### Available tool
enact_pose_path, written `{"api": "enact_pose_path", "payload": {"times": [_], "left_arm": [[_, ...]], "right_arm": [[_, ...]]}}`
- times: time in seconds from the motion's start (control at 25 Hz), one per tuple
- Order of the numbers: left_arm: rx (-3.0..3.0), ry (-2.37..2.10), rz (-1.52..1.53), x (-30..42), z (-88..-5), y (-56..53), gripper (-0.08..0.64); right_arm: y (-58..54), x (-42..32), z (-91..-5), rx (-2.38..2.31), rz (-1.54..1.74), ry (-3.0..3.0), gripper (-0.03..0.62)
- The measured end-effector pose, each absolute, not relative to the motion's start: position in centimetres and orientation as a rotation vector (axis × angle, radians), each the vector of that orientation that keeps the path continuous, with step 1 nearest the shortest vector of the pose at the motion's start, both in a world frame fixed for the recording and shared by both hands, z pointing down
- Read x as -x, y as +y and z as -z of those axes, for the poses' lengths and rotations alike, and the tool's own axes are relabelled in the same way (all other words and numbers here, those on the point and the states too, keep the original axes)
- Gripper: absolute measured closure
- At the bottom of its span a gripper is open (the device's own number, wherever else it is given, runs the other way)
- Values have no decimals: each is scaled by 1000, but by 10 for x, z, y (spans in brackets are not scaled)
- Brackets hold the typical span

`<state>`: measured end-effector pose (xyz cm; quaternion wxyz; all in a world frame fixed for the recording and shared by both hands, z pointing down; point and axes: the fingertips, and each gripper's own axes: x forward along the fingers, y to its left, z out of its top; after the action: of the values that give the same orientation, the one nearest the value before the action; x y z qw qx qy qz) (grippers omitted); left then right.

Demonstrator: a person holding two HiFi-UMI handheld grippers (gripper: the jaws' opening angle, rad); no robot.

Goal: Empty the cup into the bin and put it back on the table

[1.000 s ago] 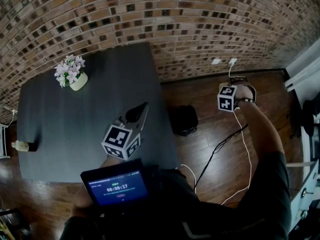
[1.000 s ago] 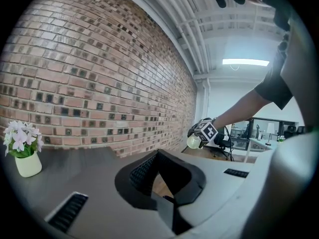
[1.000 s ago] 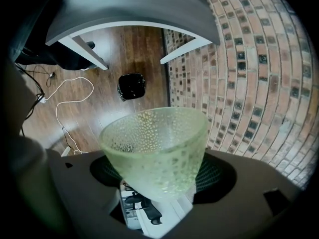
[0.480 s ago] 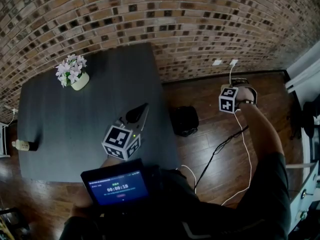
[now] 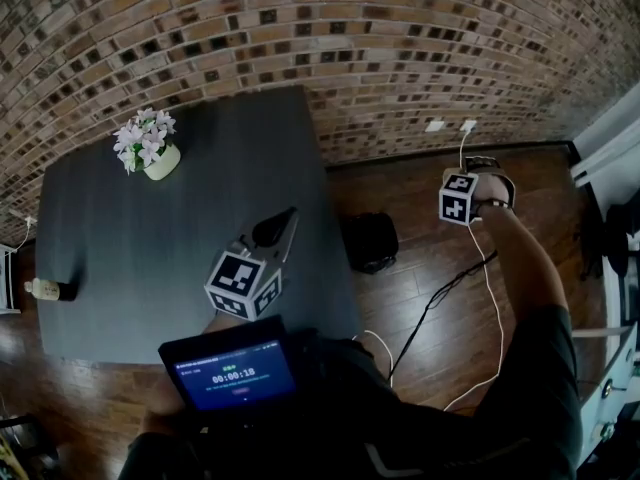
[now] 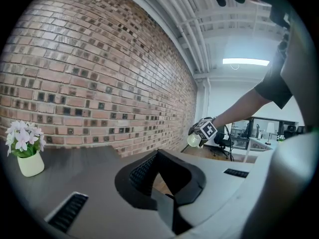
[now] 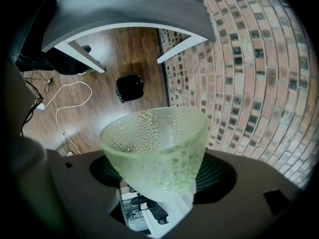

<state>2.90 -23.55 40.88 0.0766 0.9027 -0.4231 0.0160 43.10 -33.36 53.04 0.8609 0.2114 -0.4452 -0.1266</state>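
The pale green dimpled cup (image 7: pixel 154 148) is clamped in the right tool (image 7: pixel 157 176) and held tilted above the wooden floor (image 5: pixel 400 188), beyond the desk's (image 5: pixel 120 268) right edge, where the black bin (image 5: pixel 368 240) stands. The left tool (image 5: pixel 272 230) is seen closed and empty over the desk's front right corner.

Rig: left tool (image 6: pixel 162 176) and right tool (image 7: pixel 154 180) have grey moulded shells, slot vents, black ribbed pads (image 6: pixel 137 176). Each carries a cube (image 5: pixel 243 283) with black-and-white square markers. Dark short sleeve (image 5: pixel 545 368), dark strap (image 5: pixel 492 176) over right hand, white cable (image 5: pixel 497 308) alongside. Chest screen (image 5: pixel 236 376): black frame, blue display, timer.
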Motion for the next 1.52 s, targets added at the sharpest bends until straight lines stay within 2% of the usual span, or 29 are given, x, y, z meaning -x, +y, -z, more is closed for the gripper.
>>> {"api": "enact_pose_path", "payload": {"times": [0.68, 0.88, 1.52], "left_arm": [[-2623, -1392, -8, 23, -408, -226, 569], [-2615, -1414, 25, 34, -401, -214, 569], [-2588, -1497, 102, 70, -388, -185, 569]], "right_arm": [[-334, -392, -531, -1189, -292, -1692, 201], [-334, -365, -500, -1364, -436, -2002, 201], [-299, -330, -449, -1551, -466, -2357, 201]]}}
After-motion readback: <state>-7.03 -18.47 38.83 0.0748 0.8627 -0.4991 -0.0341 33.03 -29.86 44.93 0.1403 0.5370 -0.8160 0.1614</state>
